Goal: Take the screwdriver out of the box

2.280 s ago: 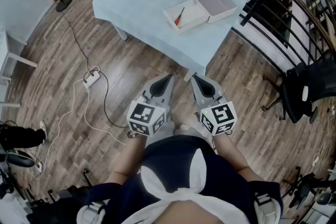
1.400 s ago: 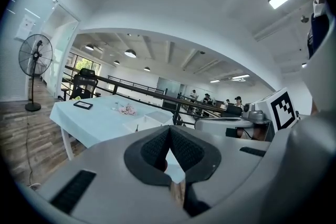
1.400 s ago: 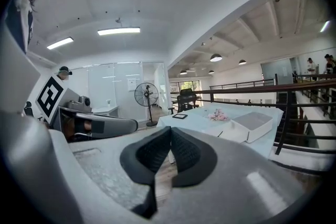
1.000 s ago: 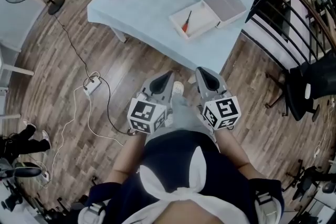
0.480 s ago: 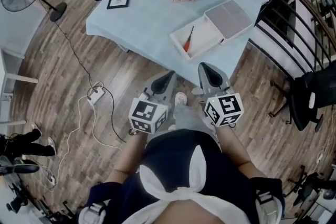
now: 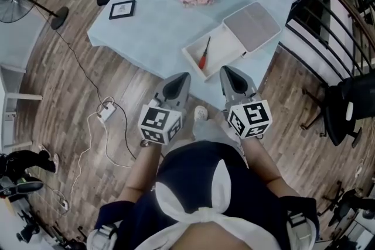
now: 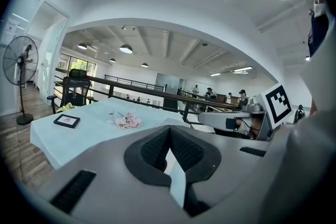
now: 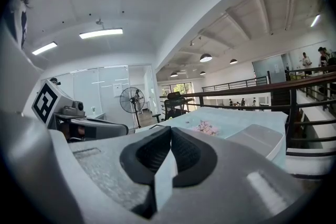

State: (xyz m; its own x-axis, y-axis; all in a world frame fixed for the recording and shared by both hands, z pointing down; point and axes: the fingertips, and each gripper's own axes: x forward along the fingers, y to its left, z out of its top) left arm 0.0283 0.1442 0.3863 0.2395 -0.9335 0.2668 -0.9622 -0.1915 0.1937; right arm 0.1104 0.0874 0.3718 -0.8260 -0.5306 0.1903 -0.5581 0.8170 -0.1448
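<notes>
A blue worktop (image 6: 152,20) stands on a wood floor (image 6: 64,85). The red screwdriver (image 6: 204,52) lies in the open box (image 6: 225,47) at the worktop's near edge. The left tool (image 6: 181,79) and right tool (image 6: 227,72) are closed, empty.

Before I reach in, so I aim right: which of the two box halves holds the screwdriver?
The white open half, left of the grey half: the red-handled screwdriver lies in it, while the grey one looks bare.

- Screwdriver (image 6: 203,54): red handle, thin dark shaft, lying flat and slanted inside the box, just ahead of the left gripper (image 6: 184,75) and right gripper (image 6: 224,69), touching neither.
- Box (image 6: 226,47): white, shallow, open, its lid (image 6: 253,24) laid flat beyond the right gripper.
</notes>
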